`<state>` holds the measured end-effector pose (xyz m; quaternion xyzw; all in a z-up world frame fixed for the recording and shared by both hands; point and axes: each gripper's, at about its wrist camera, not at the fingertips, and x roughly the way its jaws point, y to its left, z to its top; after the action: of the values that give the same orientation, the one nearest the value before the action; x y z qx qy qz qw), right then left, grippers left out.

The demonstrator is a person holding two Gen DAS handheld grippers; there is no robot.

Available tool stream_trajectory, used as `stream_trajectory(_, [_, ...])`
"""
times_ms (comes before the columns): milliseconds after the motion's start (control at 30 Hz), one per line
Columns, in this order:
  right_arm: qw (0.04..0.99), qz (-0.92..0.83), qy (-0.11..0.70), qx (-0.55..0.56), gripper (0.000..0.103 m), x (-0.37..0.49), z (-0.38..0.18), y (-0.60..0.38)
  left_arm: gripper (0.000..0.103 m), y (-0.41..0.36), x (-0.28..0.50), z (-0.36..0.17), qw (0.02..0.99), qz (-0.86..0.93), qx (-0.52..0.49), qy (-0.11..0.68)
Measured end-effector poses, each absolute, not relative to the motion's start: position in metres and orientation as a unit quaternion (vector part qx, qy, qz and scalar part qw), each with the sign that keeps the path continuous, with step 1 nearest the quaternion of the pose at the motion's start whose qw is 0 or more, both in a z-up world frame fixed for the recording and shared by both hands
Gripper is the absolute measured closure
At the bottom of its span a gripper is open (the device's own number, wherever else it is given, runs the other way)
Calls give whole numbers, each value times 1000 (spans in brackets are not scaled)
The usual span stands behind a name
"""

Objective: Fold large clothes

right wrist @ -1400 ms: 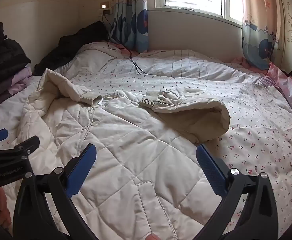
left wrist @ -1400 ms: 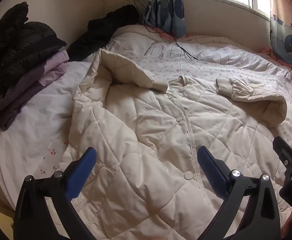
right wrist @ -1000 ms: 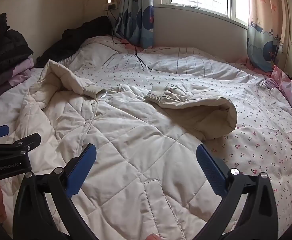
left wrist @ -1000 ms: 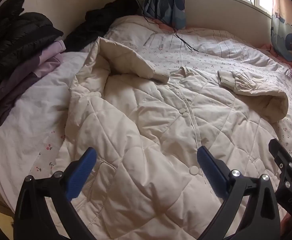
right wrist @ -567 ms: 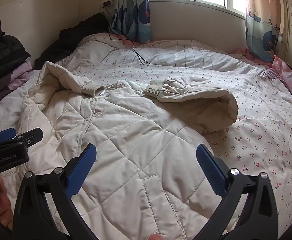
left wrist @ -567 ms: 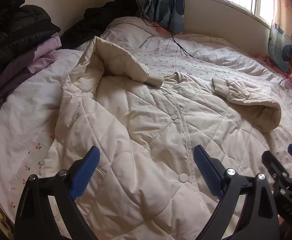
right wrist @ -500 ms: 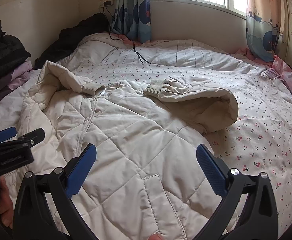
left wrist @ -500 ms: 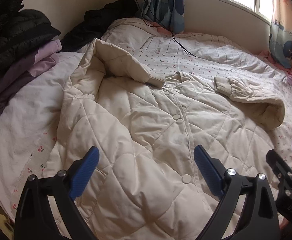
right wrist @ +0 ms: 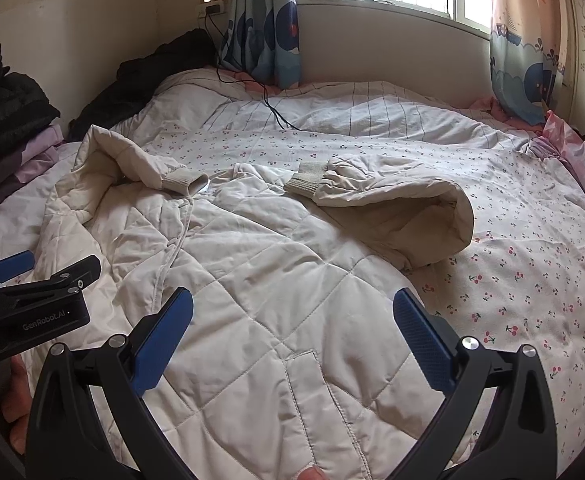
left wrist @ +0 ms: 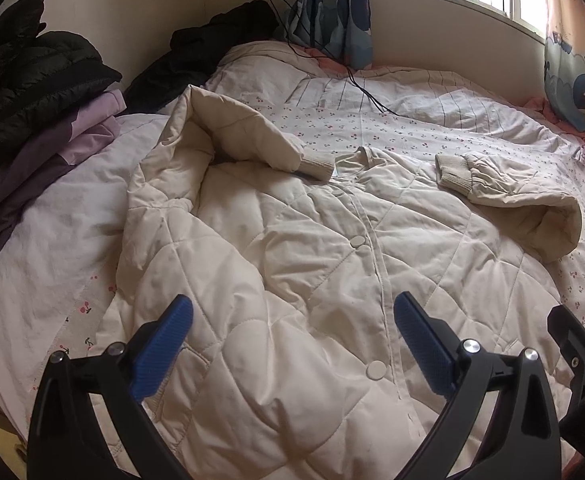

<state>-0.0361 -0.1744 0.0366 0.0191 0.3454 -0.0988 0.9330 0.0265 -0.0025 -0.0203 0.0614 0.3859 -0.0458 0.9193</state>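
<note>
A cream quilted coat (left wrist: 292,264) lies front up on the bed, buttoned, with both sleeves folded in over the chest; it also shows in the right wrist view (right wrist: 260,272). The left sleeve cuff (left wrist: 316,166) and right sleeve cuff (left wrist: 452,172) lie near the collar. My left gripper (left wrist: 292,340) is open and empty above the coat's lower hem, left of the button line. My right gripper (right wrist: 292,336) is open and empty above the hem's right half, near a pocket (right wrist: 320,392).
A stack of black and purple folded clothes (left wrist: 32,120) sits at the bed's left edge. A black garment (left wrist: 204,52) lies by the wall. A black cable (left wrist: 356,84) runs over the floral sheet (right wrist: 512,280). A pink pillow (right wrist: 580,160) lies at the right.
Both grippers have shifted slightly, rocking back and forth over the coat's hem, and stay open. The coat has not moved.
</note>
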Motion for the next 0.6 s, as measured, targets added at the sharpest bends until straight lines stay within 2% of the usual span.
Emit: stream_trajectory(600, [932, -101, 347, 16, 6, -38, 34, -179, 7, -13, 32, -23, 916, -51, 64, 393])
